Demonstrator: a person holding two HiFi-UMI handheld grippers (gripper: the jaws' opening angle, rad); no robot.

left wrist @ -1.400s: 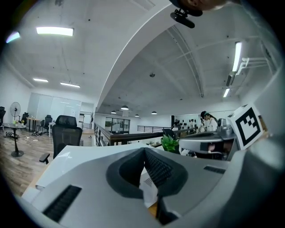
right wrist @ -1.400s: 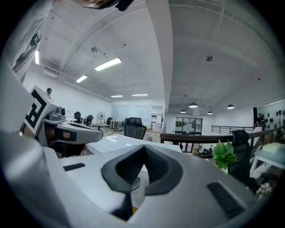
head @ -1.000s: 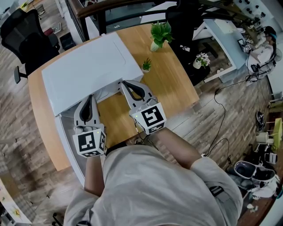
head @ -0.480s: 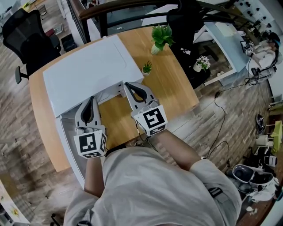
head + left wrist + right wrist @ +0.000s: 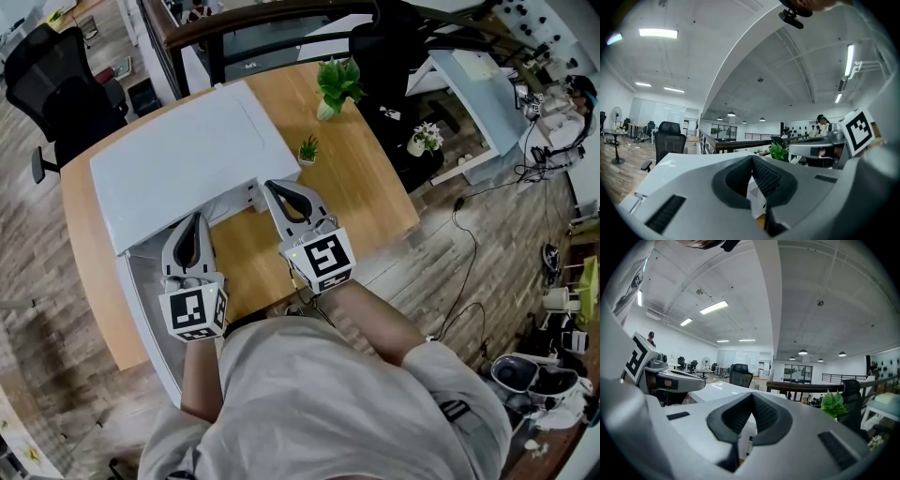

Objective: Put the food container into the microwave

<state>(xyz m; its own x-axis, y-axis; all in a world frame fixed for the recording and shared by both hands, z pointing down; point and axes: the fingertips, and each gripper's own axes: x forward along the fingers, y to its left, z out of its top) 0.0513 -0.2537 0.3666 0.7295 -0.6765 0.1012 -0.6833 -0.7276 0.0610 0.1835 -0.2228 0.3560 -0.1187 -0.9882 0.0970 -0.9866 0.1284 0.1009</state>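
Observation:
A white microwave (image 5: 187, 155) stands on the wooden table (image 5: 366, 187), and its door (image 5: 141, 300) is swung out toward me at the left. My left gripper (image 5: 192, 217) is shut and empty, its tips at the microwave's front opening. My right gripper (image 5: 270, 185) is also shut and empty, its tips by the microwave's front right corner. In the left gripper view the closed jaws (image 5: 752, 157) point over the white top (image 5: 684, 161). In the right gripper view the closed jaws (image 5: 751, 394) face the same white top (image 5: 717, 390). No food container shows in any view.
A large potted plant (image 5: 337, 80) and a small one (image 5: 307, 148) stand on the table behind and right of the microwave. A black office chair (image 5: 56, 84) is at the far left. Another desk (image 5: 478, 84) with a flower pot (image 5: 427, 136) lies to the right.

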